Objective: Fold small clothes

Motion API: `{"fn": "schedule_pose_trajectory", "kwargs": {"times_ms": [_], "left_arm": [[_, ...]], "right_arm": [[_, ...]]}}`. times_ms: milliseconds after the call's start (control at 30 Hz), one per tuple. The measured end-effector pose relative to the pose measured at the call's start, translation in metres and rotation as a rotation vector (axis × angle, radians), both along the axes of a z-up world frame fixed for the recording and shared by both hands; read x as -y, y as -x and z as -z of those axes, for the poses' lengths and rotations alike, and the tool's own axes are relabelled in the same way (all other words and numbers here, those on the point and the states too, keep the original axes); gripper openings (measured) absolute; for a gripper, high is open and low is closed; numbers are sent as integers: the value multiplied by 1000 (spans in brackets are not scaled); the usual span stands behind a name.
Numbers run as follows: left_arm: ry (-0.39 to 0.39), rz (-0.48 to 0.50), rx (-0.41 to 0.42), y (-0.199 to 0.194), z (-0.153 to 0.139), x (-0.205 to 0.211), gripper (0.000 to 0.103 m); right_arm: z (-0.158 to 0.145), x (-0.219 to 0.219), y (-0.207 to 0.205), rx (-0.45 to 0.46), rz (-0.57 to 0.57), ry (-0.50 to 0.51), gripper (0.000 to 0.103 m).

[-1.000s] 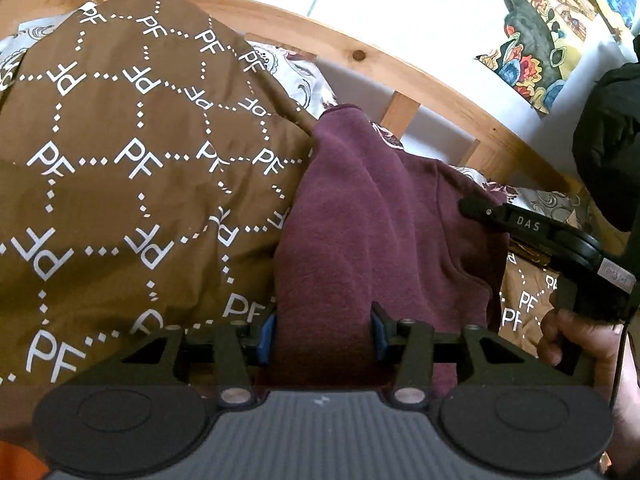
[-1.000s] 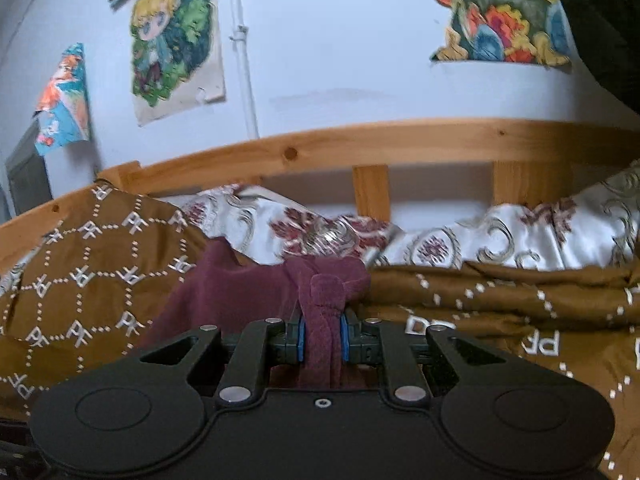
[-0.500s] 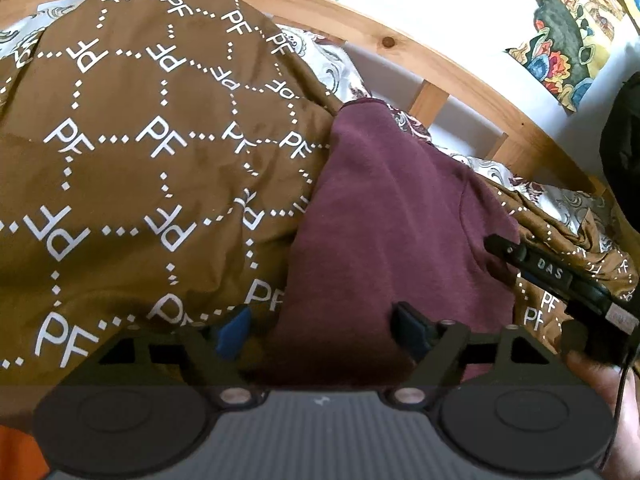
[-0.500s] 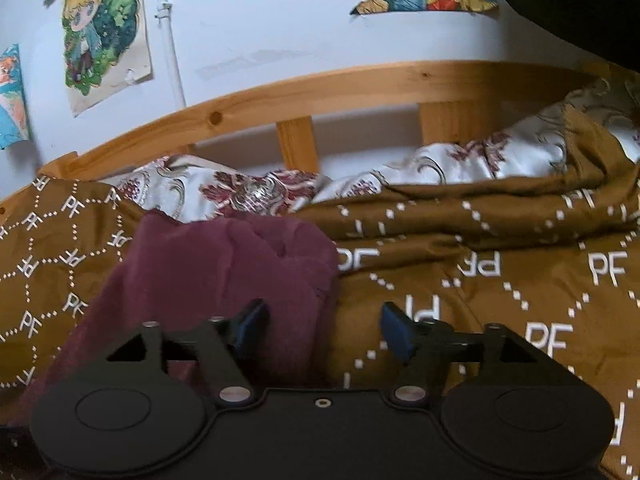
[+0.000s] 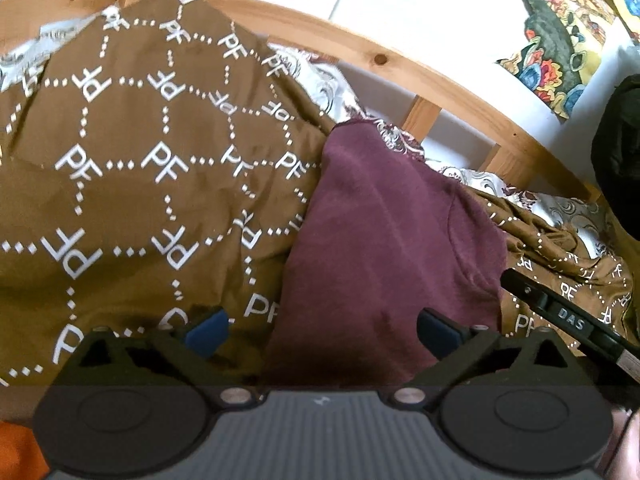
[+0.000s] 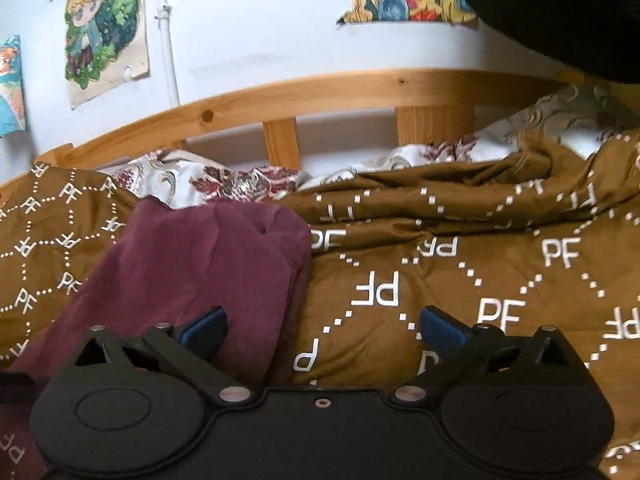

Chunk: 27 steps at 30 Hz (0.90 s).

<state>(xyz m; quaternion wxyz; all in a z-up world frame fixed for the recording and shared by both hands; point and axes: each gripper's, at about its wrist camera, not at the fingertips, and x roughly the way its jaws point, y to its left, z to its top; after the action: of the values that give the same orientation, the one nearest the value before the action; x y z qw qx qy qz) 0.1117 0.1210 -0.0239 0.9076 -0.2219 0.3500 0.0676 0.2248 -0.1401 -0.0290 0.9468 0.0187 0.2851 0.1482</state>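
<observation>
A maroon garment (image 5: 392, 240) lies folded lengthwise on a brown bedspread (image 5: 132, 184) with white PF lettering. My left gripper (image 5: 320, 330) is open and empty, its jaws wide apart over the garment's near end. In the right wrist view the garment (image 6: 200, 264) lies at the left, and my right gripper (image 6: 322, 326) is open and empty over the garment's right edge and the bedspread (image 6: 500, 280). The right gripper's body (image 5: 568, 320) shows at the right of the left wrist view.
A wooden bed rail (image 6: 320, 92) runs behind the bedding, with a white wall and posters (image 6: 104, 28) beyond. A white patterned sheet (image 6: 224, 180) shows by the rail. A dark garment (image 6: 560, 8) hangs at the top right. Something orange (image 5: 20, 452) sits at the bottom left.
Both grippers were shut on the maroon garment a second ago. Both have opened wide, let it go and drawn back. The garment now lies flat on the bedspread.
</observation>
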Motion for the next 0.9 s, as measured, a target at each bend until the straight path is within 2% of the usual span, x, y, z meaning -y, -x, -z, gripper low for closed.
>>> {"fn": "schedule_pose_trajectory", "kwargs": {"times_ms": [233,567,900], "left_arm": [[-49,8,65,14,-24,13,102],[-172,51,179,53,-64,31,102],[-279,57,216,102,-80,29,102]], "right_arm": [[-29,4,41,96,-39,-14,102],[-72,12,103,239,-88,-4,102],[-89,33,153,235,-86,-66,102]]}}
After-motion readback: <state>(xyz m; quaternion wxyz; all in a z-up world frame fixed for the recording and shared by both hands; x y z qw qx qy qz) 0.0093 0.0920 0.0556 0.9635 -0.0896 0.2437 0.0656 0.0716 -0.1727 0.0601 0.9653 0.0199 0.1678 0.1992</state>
